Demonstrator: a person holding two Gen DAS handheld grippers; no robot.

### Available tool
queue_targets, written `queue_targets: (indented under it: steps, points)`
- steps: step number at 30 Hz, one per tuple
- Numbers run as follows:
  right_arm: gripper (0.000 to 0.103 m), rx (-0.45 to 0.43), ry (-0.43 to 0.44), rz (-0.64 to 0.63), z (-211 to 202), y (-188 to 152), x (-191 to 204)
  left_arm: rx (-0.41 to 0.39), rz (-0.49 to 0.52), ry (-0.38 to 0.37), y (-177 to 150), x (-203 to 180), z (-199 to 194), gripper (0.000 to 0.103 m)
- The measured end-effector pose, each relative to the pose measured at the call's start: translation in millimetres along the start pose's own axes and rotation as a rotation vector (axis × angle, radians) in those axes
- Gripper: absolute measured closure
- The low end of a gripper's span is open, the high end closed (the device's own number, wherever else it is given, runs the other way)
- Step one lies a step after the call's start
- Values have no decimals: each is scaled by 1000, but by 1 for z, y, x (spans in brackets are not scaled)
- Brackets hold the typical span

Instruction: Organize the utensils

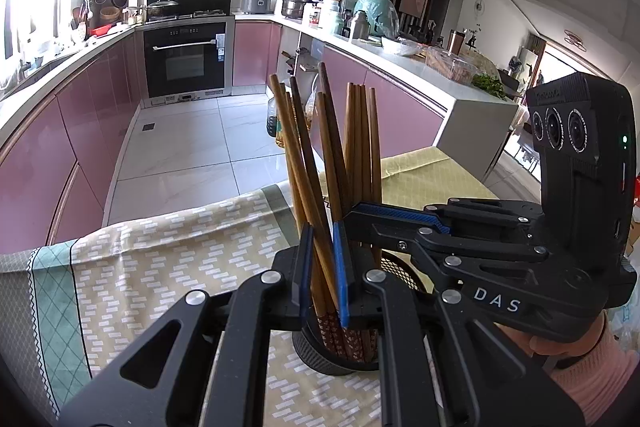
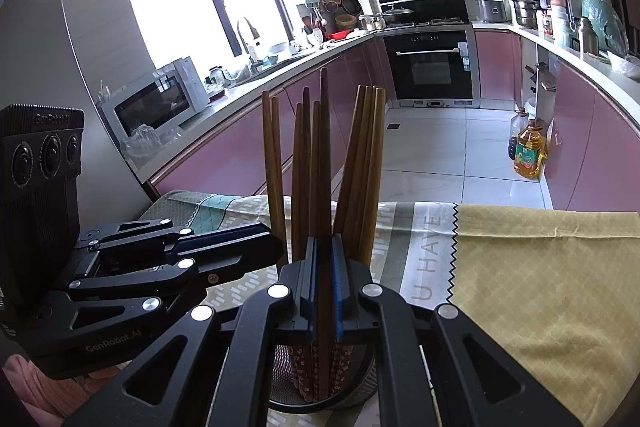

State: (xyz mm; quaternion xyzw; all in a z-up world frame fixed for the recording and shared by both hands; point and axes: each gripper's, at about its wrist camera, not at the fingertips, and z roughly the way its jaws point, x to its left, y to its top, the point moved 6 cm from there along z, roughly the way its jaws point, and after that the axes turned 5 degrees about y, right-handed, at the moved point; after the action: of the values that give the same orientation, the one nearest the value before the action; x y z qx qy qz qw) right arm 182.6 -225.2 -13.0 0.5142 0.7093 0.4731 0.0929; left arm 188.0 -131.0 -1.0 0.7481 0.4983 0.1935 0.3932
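Several brown wooden chopsticks [image 1: 360,155] stand upright in a black mesh holder [image 1: 336,361] on the cloth-covered table. My left gripper [image 1: 323,271] is shut on a few of the chopsticks just above the holder's rim. My right gripper [image 2: 324,291] is shut on a single chopstick [image 2: 325,187] above the same holder [image 2: 352,393]. The right gripper reaches in from the right in the left wrist view [image 1: 360,217]. The left gripper reaches in from the left in the right wrist view [image 2: 276,247].
The table carries a patterned cloth [image 1: 180,259] and a yellow cloth [image 2: 540,287]. Pink kitchen cabinets [image 1: 60,131], an oven [image 1: 186,59] and cluttered counters ring a tiled floor. Oil bottles [image 2: 528,151] stand on the floor. A microwave [image 2: 156,103] sits on the counter.
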Motion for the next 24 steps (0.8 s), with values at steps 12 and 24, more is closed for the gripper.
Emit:
queue_targets:
  steps: [12,24]
  points:
    - [95,-8,-9,-7,-9,-7,2,-19,-3,26,-4,3,-4,91]
    - [81,-30,-15,-19,-22,-10,8,-70,-4,80,-11,9,-23,64]
